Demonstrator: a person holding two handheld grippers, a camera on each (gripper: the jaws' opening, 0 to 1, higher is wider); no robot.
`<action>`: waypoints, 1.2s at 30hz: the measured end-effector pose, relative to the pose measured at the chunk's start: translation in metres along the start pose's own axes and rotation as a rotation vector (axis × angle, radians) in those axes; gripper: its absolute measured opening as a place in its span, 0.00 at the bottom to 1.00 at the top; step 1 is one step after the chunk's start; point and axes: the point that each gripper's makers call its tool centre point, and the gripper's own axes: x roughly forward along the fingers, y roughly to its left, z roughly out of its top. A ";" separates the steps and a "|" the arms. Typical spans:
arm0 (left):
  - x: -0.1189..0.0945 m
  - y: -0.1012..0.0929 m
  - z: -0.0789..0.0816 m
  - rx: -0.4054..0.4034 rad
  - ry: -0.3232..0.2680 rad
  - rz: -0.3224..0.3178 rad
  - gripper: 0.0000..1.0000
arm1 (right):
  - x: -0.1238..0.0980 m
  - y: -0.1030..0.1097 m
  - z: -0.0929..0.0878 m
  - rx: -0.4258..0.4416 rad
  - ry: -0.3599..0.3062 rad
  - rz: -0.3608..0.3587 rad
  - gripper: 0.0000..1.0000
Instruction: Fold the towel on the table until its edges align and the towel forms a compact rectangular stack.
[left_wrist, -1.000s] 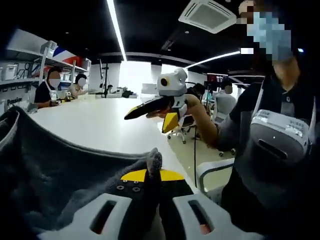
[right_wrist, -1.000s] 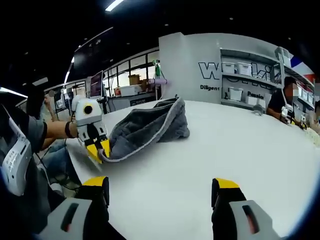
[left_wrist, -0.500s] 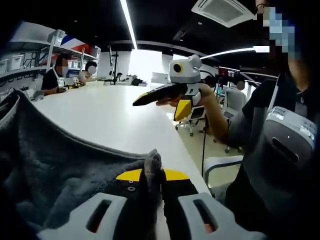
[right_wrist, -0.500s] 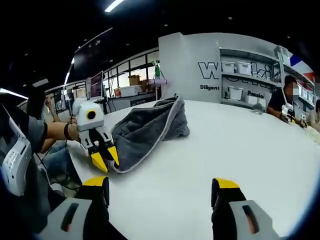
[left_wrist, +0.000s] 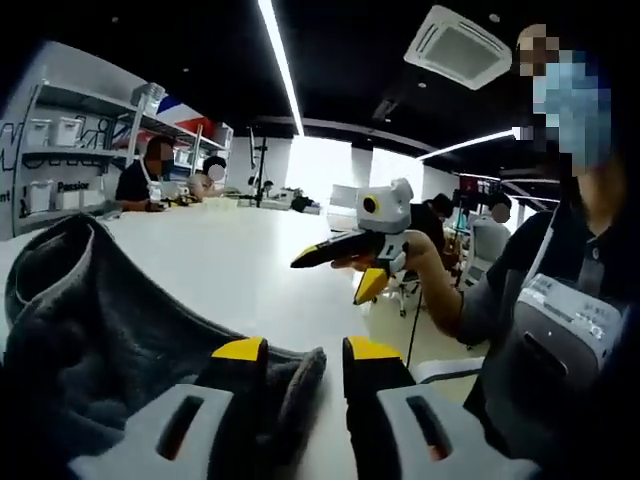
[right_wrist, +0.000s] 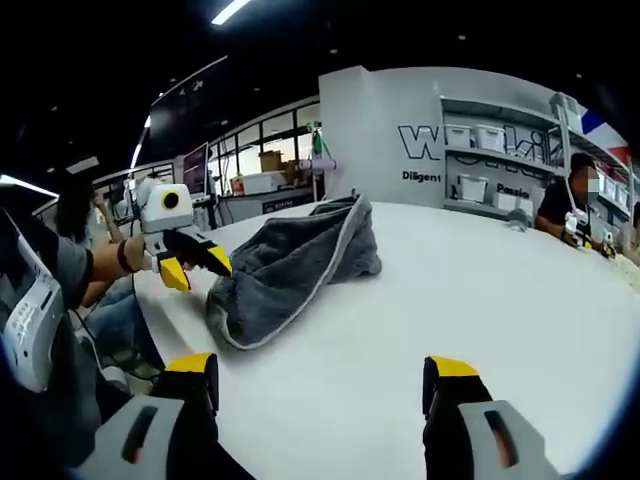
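One fold being finished: towel (right_wrist: 290, 265) lying doubled on table (right_wrist: 480, 300). Left gripper (right_wrist: 192, 266) spread, hovering by corner; right gripper (right_wrist: 315, 385) spread, empty. Next: far edge needing to be pinched, 2nd fold.

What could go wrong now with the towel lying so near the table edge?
1. The gray towel lies bunched, one corner close to the table edge; it might slip off.
2. The left gripper is open beside that corner, so a regrasp could catch several layers.
3. The right gripper is open and apart from the towel, so the far side is unsupported.
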 end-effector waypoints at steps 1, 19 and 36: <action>-0.005 0.003 0.004 -0.002 -0.015 0.022 0.34 | 0.000 0.000 0.000 0.000 0.000 0.000 0.88; -0.144 0.048 0.032 -0.073 -0.236 0.522 0.55 | 0.004 0.008 0.000 -0.011 0.006 0.020 0.88; -0.202 0.035 -0.040 0.013 -0.035 0.827 0.82 | 0.005 -0.002 0.002 0.034 -0.035 -0.019 0.85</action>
